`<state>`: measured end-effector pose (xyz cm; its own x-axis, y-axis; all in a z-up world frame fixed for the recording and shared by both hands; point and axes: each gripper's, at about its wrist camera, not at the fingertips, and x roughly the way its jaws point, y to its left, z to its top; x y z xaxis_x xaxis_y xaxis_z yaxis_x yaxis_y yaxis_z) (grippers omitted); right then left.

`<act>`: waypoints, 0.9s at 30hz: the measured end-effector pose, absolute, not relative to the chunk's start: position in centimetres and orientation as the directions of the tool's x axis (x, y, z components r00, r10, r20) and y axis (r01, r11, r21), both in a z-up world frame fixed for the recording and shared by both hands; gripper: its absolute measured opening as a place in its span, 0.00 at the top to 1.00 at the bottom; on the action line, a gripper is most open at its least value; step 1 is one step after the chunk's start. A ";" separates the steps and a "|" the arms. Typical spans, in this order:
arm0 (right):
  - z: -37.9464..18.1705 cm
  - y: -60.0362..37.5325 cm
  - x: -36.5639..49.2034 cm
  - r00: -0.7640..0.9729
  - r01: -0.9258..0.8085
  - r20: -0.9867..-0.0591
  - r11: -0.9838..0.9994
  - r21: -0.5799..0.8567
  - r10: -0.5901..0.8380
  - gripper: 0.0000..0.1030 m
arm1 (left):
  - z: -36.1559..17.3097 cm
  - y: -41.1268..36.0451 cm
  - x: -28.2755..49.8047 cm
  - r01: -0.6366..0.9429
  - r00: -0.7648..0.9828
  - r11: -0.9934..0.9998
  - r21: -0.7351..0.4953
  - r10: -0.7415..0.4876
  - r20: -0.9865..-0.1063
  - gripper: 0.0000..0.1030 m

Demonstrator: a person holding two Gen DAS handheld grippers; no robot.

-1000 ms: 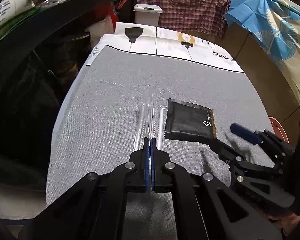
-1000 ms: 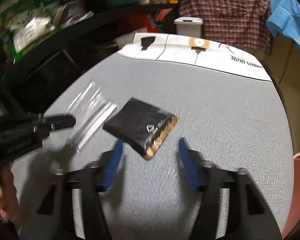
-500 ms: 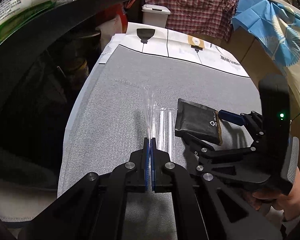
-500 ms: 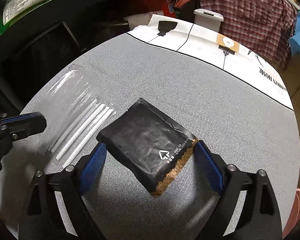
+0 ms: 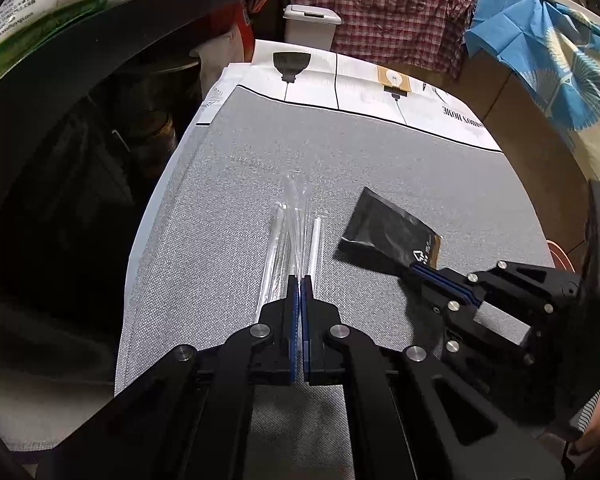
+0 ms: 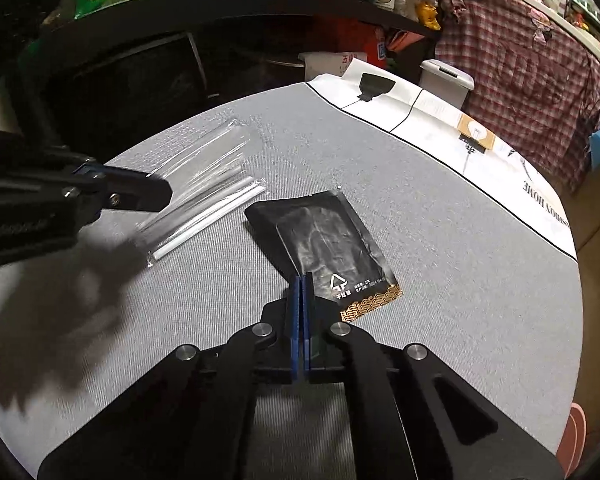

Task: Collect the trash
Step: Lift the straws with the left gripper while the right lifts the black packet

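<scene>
A clear plastic wrapper (image 5: 296,220) with thin white straws in it lies on the grey table mat (image 5: 380,160). My left gripper (image 5: 299,278) is shut on its near edge. The wrapper also shows in the right wrist view (image 6: 208,184), with the left gripper (image 6: 160,194) on it. A black foil packet (image 6: 324,244) with a gold patterned end lies to the right of the wrapper. My right gripper (image 6: 302,276) is shut on the packet's near edge. In the left wrist view the packet (image 5: 388,232) is pinched at its near corner by the right gripper (image 5: 416,270).
A white small bin (image 5: 312,28) stands past the table's far edge. A white printed sheet (image 5: 360,80) covers the far end of the table. A dark curved shelf (image 6: 220,4) with bags rises at the left. A pink object (image 6: 578,432) sits off the table's right edge.
My right gripper has closed from wide open onto the near edge of the black packet. My left gripper has stayed shut on the clear wrapper.
</scene>
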<state>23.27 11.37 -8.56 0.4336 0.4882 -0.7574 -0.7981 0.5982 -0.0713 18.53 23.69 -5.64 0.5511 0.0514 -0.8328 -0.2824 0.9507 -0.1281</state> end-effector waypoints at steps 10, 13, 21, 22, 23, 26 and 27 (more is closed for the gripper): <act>-6.0 6.8 22.4 0.460 -0.752 -0.731 0.659 -0.020 0.503 0.99 | -4.7 24.2 17.7 -0.283 0.575 0.948 -0.147 0.044 -0.817 0.99; -5.2 5.2 22.3 0.471 -0.735 -0.723 0.678 -0.005 0.505 0.99 | -4.1 23.8 17.4 -0.267 0.591 0.951 -0.156 0.034 -0.806 0.99; -2.0 0.4 20.6 0.495 -0.707 -0.695 0.707 0.027 0.521 0.99 | -3.8 23.6 17.1 -0.219 0.617 0.956 -0.198 -0.022 -0.787 0.98; -1.6 -0.3 20.3 0.496 -0.706 -0.692 0.707 0.030 0.525 0.99 | -3.9 23.6 17.1 -0.218 0.622 0.959 -0.181 -0.007 -0.783 0.98; -1.2 -0.9 20.1 0.500 -0.703 -0.689 0.710 0.030 0.525 0.99 | -3.9 23.6 17.2 -0.220 0.624 0.960 -0.174 0.001 -0.781 0.98; -0.1 -2.6 19.2 0.514 -0.692 -0.681 0.721 0.030 0.521 0.99 | -4.5 24.0 17.6 -0.227 0.614 0.956 -0.184 -0.006 -0.789 0.98; 0.4 -3.4 18.9 0.518 -0.688 -0.677 0.725 0.034 0.523 0.99 | -4.7 24.1 17.7 -0.229 0.610 0.956 -0.185 -0.007 -0.793 0.98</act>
